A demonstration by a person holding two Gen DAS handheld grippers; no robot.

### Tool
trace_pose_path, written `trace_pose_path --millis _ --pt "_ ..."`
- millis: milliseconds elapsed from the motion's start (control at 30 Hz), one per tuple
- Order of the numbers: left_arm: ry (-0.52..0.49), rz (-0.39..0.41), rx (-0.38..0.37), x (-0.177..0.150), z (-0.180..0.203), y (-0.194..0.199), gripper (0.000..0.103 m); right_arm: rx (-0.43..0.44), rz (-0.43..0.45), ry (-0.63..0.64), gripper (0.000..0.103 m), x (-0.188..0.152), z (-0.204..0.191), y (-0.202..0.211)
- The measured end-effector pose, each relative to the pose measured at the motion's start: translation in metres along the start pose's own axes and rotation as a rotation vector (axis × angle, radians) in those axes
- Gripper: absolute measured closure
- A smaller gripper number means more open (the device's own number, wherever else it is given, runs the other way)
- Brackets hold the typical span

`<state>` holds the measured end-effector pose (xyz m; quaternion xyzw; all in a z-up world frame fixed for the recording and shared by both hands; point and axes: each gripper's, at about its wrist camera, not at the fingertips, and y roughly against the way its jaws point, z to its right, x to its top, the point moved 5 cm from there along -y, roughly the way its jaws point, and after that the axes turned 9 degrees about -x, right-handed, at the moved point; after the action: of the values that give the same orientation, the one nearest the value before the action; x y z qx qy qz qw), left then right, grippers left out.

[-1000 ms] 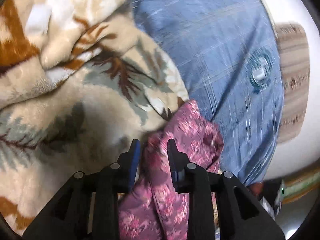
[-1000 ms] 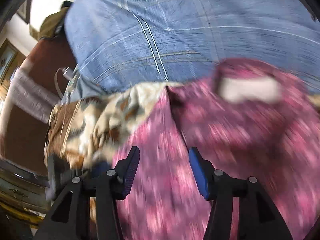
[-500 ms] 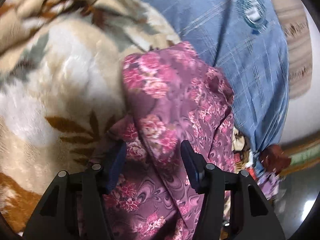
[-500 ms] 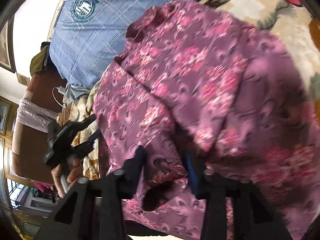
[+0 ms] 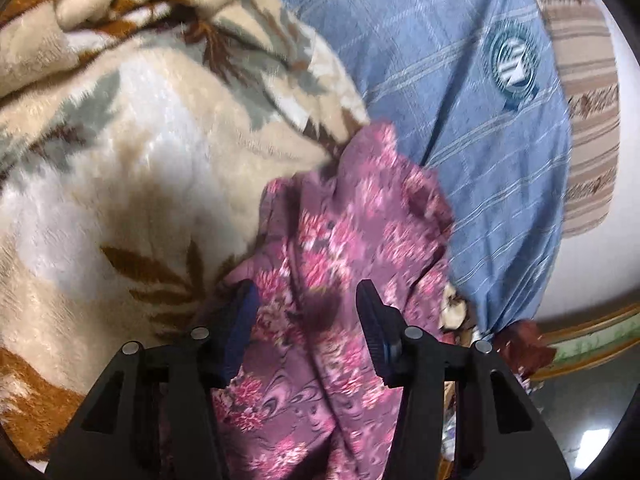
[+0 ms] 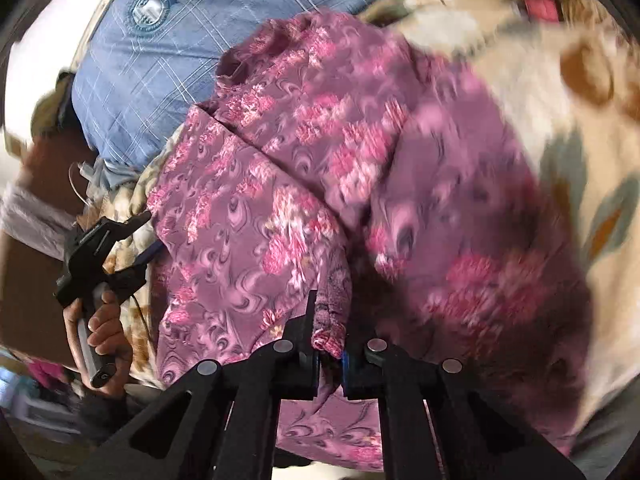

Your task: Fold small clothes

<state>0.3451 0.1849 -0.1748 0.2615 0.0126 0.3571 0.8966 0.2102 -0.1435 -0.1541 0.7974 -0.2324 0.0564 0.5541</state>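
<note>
Grip has swapped: right claw (image 6: 330,354) now pinches the floral garment (image 6: 280,184) hem, while left claw (image 5: 306,324), opened wide, has let go.

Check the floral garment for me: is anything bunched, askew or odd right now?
Yes. The purple floral garment lies rumpled on the leaf-print blanket, one flap folded at a slant across it. The right gripper is clamped on a bunched wad of hem, not a flat edge. The left gripper is open over the cloth. No damage shows.
</note>
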Motion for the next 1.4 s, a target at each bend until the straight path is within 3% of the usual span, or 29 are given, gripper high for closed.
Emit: trace_pose_path --millis 167,300,433,500,600,667,700,733,800,900,967,1067,1100,1133,1200,1300,1367,1400 --pt "0.057 0.026 -0.056 0.015 -0.009 0.001 0.055 -0.05 0.06 0.02 0.096 0.008 0.006 0.013" --pt "0.059 0.025 -0.131 0.02 -0.005 -0.007 0.055 -0.06 0.035 0.0 0.096 0.008 0.018 0.0" --pt "0.087 0.007 -0.196 0.021 -0.003 -0.018 0.055 -0.085 0.062 0.029 0.096 0.006 0.021 0.003" --pt "0.085 -0.001 -0.174 0.026 -0.008 -0.029 0.055 -0.095 0.065 0.05 0.096 0.007 0.022 0.003" --pt "0.134 0.031 -0.167 0.039 -0.02 -0.035 0.065 -0.109 0.06 0.093 0.096 0.007 0.021 0.001" --pt "0.093 0.081 -0.154 0.048 -0.013 -0.028 0.07 -0.125 0.065 0.123 0.096 0.009 0.017 -0.002" --pt "0.057 0.1 -0.153 0.051 -0.005 -0.023 0.093 -0.117 0.067 0.127 0.097 0.008 0.017 0.001" --pt "0.023 0.114 -0.163 0.053 0.003 -0.017 0.103 -0.108 0.073 0.137 0.097 0.008 0.016 0.005" --pt "-0.042 0.21 -0.159 0.056 0.018 0.006 0.103 -0.09 0.097 0.15 0.097 0.007 0.012 0.015" --pt "-0.061 0.27 -0.082 0.063 0.018 0.026 0.103 -0.097 0.109 0.154 0.097 0.006 0.014 0.015" --pt "-0.047 0.237 -0.017 0.064 0.008 0.017 0.103 -0.091 0.083 0.139 0.097 0.006 0.021 0.001" --pt "0.052 0.099 -0.062 0.049 -0.006 -0.007 0.101 -0.057 0.065 0.103 0.096 0.006 0.028 -0.011" --pt "0.082 0.063 -0.097 0.041 -0.009 -0.011 0.091 -0.041 0.072 0.096 0.096 0.007 0.028 -0.008" --pt "0.092 0.04 -0.111 0.034 -0.01 -0.014 0.071 -0.027 0.081 0.094 0.092 0.008 0.028 -0.005" --pt "0.08 0.027 -0.115 0.026 -0.006 -0.015 0.059 -0.009 0.092 0.093 0.09 0.009 0.03 -0.001" --pt "0.047 0.036 -0.115 0.028 0.0 -0.016 0.059 0.003 0.084 0.074 0.086 0.008 0.035 -0.006" --pt "0.057 0.033 -0.066 0.032 -0.005 -0.027 0.06 0.002 0.081 0.069 0.086 0.008 0.036 -0.007" --pt "0.068 0.038 -0.047 0.033 -0.009 -0.033 0.069 -0.01 0.087 0.078 0.087 0.008 0.035 -0.006"
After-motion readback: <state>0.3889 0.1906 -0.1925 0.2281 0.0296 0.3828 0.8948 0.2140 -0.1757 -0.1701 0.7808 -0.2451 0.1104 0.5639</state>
